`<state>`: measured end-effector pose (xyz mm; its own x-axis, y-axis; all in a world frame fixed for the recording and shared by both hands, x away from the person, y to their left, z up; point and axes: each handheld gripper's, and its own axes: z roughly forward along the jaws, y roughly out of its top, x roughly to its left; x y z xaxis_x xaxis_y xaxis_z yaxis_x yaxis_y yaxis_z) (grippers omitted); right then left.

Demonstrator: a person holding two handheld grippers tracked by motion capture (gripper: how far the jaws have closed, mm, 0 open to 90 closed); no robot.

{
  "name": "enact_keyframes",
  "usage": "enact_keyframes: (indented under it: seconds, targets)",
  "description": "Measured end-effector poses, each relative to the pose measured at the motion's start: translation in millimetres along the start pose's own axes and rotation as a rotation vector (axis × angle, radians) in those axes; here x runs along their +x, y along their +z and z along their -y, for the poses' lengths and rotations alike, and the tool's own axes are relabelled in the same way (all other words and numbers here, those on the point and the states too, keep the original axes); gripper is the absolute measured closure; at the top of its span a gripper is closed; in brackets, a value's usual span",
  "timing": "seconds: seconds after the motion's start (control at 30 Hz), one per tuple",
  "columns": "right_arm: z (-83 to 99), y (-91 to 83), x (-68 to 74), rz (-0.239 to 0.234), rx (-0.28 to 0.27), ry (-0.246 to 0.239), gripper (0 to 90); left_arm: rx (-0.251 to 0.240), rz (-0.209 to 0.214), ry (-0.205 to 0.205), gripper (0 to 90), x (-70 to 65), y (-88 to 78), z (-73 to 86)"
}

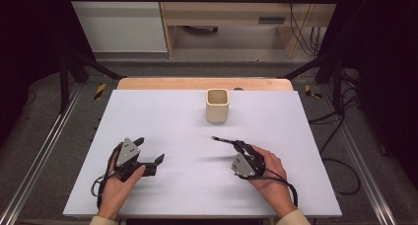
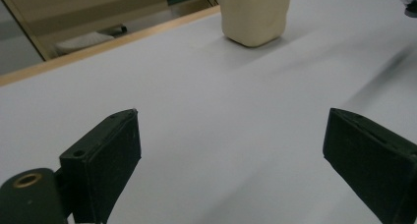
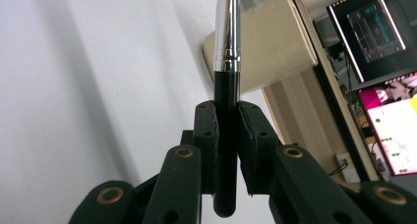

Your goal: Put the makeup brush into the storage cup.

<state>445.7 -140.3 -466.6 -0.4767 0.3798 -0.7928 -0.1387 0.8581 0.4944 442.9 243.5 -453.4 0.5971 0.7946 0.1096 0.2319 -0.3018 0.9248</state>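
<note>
A cream square cup (image 1: 217, 105) stands upright near the far middle of the white table (image 1: 162, 126); it also appears at the top of the left gripper view (image 2: 254, 15) and lies sideways in the rolled right gripper view (image 3: 268, 47). My right gripper (image 1: 236, 145) is shut on a pen (image 1: 223, 140) with a black barrel and a chrome front part (image 3: 227, 32). The pen juts out toward the cup, raised off the table. My left gripper (image 1: 149, 151) rests at the near left with its jaws wide apart and nothing between its pads (image 2: 110, 160).
A wooden strip (image 1: 202, 83) borders the table's far edge. Beyond it stand a wooden desk (image 1: 236, 18) and hanging cables (image 1: 300, 32). Metal rails (image 1: 39, 151) run along both sides. Lit monitors (image 3: 378, 32) show in the right gripper view.
</note>
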Motion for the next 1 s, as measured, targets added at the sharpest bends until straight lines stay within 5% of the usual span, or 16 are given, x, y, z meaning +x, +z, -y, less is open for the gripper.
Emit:
enact_keyframes:
  seconds: [0.27,0.73,1.0]
  targets:
    - [4.9,2.0,-5.0,-0.004,0.0,0.115,79.2,-0.042,-0.033,-0.004,6.8,5.2,-5.0,5.8]
    - [10.8,5.1,-33.3,0.006,-0.092,0.558,79.3,-0.049,-0.013,-0.009,6.7,-0.4,-5.8,6.5]
    - [17.6,20.2,-58.5,0.005,-0.119,0.747,79.3,-0.062,-0.033,-0.032,6.7,5.7,-10.9,7.1]
